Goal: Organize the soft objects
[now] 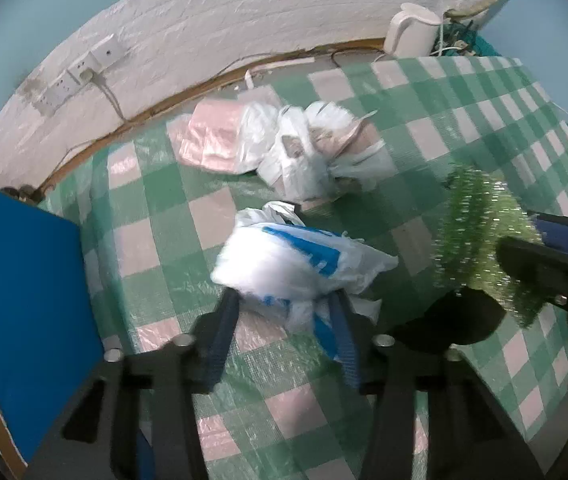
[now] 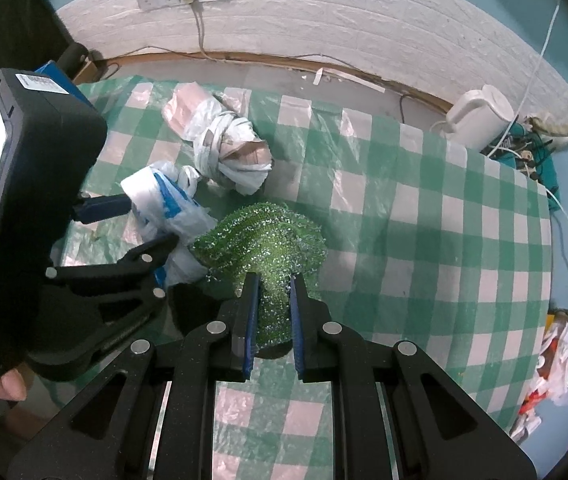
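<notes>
Your left gripper points steeply down at the green-and-pink checked tablecloth, its blue pads clamped on either side of the white-and-blue plastic bag, which rests on the cloth just in front of the knotted white bag bundle. Your right gripper is tipped down just as steeply right beside it, jaws squeezed tight on the sparkly green cloth, whose bulk lies on the tablecloth touching the white-and-blue bag. Part of your hand shows under the left gripper's body.
</notes>
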Tool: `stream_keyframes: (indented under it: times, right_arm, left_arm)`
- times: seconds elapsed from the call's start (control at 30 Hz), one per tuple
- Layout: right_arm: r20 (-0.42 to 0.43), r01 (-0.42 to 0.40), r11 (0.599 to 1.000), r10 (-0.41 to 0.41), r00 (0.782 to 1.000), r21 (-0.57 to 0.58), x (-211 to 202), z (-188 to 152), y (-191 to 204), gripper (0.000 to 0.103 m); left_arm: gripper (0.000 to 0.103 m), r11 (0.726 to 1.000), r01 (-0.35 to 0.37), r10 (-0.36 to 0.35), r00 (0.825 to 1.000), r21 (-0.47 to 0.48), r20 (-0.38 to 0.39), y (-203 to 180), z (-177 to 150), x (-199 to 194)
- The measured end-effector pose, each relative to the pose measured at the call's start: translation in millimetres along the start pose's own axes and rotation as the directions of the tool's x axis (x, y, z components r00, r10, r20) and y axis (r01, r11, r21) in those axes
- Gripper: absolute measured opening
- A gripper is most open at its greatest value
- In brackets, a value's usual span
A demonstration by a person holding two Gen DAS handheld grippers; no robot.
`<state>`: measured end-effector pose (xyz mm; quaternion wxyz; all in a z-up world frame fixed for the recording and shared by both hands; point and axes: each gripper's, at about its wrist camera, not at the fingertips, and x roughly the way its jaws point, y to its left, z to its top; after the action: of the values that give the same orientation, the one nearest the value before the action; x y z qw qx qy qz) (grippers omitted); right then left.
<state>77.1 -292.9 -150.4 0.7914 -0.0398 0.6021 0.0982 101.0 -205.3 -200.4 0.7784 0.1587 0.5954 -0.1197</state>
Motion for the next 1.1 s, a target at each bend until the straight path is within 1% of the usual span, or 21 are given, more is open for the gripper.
stream_keyframes:
  times: [0.03, 0.07, 0.1, 0.27, 0.47, 0.63, 0.73, 0.9, 1.1]
  right_arm:
    - [0.000, 0.000, 1.000, 0.000, 1.000, 0.001, -0.5, 0.0, -0.7, 0.013]
    - [0.001, 0.002, 1.000, -0.002, 1.000, 0.003, -0.8, 0.1, -1.0, 0.013]
    - [0.001, 0.003, 1.000, -0.003, 1.000, 0.003, -1.2, -0.1, -1.2, 0.013]
    - [0.010, 0.010, 1.000, -0.010, 1.000, -0.001, -5.1, 0.0, 2.9, 0.013]
    - [0.025, 0.012, 1.000, -0.012, 1.000, -0.013, -13.2, 0.4, 8.6, 0.013]
    - [0.033, 0.012, 1.000, -0.012, 0.999, -0.020, -18.3, -1.2, 11.3, 0.013]
    - [0.043, 0.012, 1.000, -0.011, 0.999, -0.023, -22.6, -0.6, 13.4, 0.013]
    - [0.065, 0.014, 0.999, -0.012, 0.998, -0.029, -31.7, 1.7, 17.9, 0.013]
    - [0.089, -0.006, 0.999, 0.009, 0.996, -0.034, -43.2, 3.0, 25.1, 0.013]
  left_arm:
    - [0.028, 1.000, 0.010, -0.010, 1.000, 0.010, 0.012, -1.2, -0.6, -3.3]
    - [0.024, 1.000, 0.015, -0.015, 1.000, 0.017, 0.012, -1.7, -1.7, -4.4]
    - [0.005, 1.000, 0.016, -0.016, 1.000, 0.023, 0.013, -2.0, -2.5, -6.0]
    - [0.006, 0.999, 0.030, -0.030, 0.999, 0.038, 0.020, -0.7, -7.3, -12.3]
    - [0.005, 0.999, 0.027, -0.029, 0.999, 0.042, 0.038, 0.9, -11.7, -21.8]
    - [0.005, 0.999, 0.005, -0.007, 0.998, 0.035, 0.057, 7.1, -15.3, -31.9]
    - [0.005, 0.999, -0.019, 0.016, 0.997, 0.029, 0.079, 11.6, -18.0, -41.2]
    - [0.005, 0.999, -0.039, 0.036, 0.993, 0.022, 0.111, 20.3, -21.8, -54.3]
    - [0.005, 0.999, -0.037, 0.035, 0.991, 0.009, 0.132, 25.6, -26.1, -69.0]
